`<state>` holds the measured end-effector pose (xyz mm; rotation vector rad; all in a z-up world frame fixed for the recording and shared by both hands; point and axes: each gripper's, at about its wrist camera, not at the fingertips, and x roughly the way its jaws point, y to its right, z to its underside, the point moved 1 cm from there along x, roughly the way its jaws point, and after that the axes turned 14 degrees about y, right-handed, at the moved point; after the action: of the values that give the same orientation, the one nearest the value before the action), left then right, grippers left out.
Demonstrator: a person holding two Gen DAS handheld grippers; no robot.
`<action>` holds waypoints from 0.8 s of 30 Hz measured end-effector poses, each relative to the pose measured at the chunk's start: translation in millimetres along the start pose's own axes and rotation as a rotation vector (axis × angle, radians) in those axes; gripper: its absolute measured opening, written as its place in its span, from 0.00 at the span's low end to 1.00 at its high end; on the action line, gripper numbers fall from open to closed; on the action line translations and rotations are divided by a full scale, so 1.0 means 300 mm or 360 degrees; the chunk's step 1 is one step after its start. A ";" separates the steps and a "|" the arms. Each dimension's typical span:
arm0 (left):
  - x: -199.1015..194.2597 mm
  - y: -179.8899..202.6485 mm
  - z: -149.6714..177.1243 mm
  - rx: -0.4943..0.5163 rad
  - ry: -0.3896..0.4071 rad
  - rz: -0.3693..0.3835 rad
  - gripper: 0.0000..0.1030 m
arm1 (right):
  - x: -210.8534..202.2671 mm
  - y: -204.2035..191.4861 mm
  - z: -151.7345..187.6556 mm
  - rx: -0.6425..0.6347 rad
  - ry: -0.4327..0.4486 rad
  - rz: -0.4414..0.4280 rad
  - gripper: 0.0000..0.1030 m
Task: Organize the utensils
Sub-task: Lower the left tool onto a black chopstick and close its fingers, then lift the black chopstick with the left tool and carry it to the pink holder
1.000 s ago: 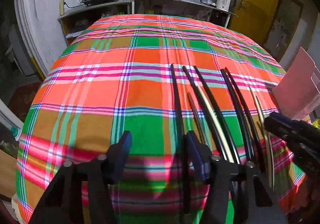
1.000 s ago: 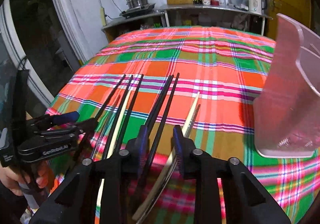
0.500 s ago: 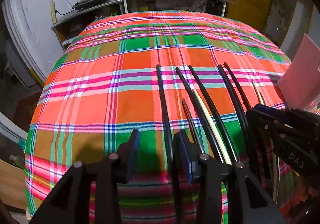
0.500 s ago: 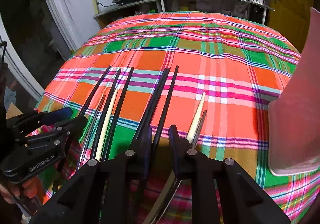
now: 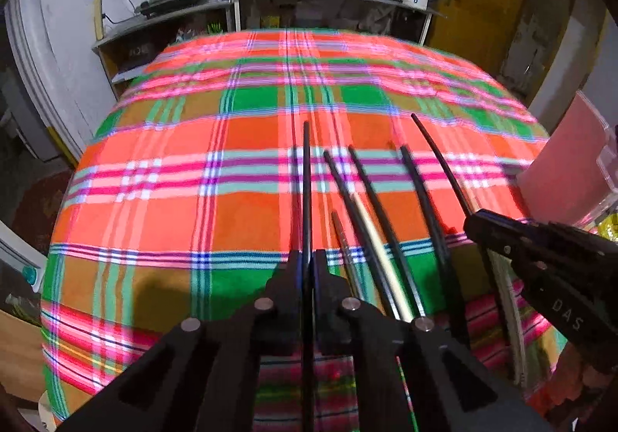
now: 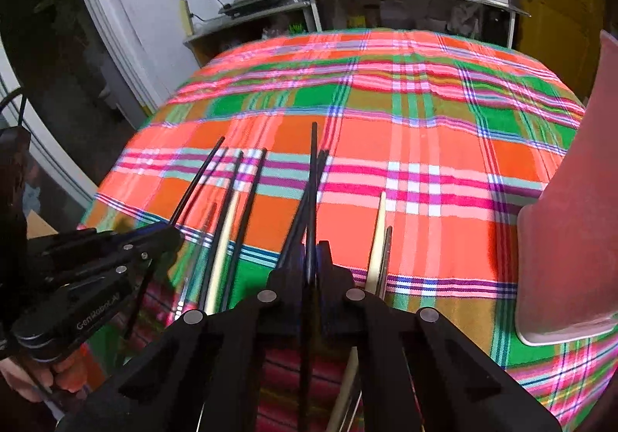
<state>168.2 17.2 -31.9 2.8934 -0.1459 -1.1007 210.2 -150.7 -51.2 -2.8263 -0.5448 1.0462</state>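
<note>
In your left wrist view, the left gripper (image 5: 308,270) is clamped on a black chopstick (image 5: 306,177) whose long axis runs straight ahead toward the far edge of the tabletop (image 5: 154,208); the other chopsticks (image 5: 370,223) lie just to its right, fanned toward the far edge, with the pink holder (image 5: 567,169) at the right edge; in your right wrist view, the right gripper (image 6: 311,266) is pinched shut on a second black chopstick (image 6: 313,177), likewise pointing ahead; the holder (image 6: 571,223) stands to its right, nearer this hand, so I judge it should deliver first.
</note>
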 end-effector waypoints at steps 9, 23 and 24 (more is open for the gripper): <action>-0.199 0.014 -0.101 -0.0006 0.0211 0.0076 0.06 | -0.144 -0.016 -0.083 0.0027 0.0162 -0.0089 0.05; -0.410 0.099 -0.198 0.0005 0.0388 0.0208 0.06 | -0.422 0.023 -0.159 0.0083 0.0435 -0.0127 0.05; -0.419 0.107 -0.204 -0.0001 0.0390 0.0227 0.06 | -0.438 0.027 -0.162 0.0088 0.0450 -0.0129 0.05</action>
<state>113.2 -1.5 99.1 2.9323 -0.3352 -0.7175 151.5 -202.5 65.2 -2.8076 -0.5839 0.6222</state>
